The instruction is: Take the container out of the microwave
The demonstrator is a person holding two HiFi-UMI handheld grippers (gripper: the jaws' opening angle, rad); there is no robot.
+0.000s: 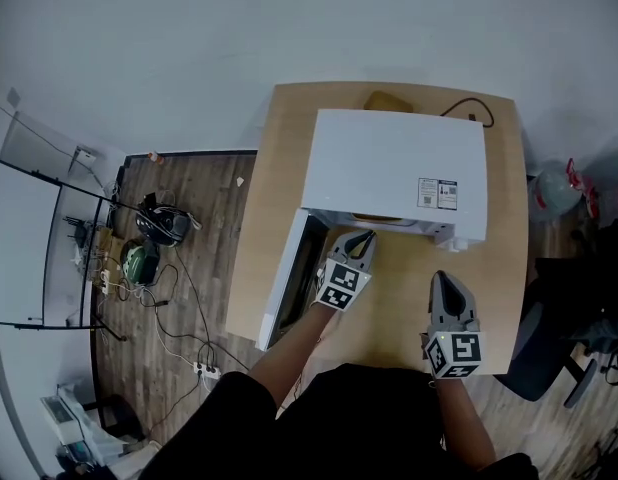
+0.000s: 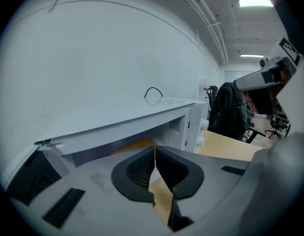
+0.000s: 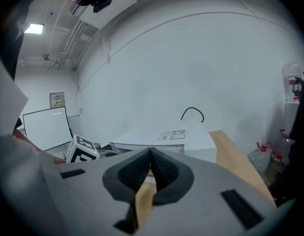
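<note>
Wooden table (image 1: 274,198) carries the white microwave (image 1: 389,158), its door (image 1: 287,286) swung open toward 7 o'clock. The container (image 1: 375,218) sits inside the cavity; only its tan front edge shows, long axis running 9 to 3. My left gripper (image 1: 365,238) points toward 1 o'clock at the opening, jaws pressed together on nothing. My right gripper (image 1: 442,280), at the microwave's 5 o'clock, is likewise closed and empty
</note>
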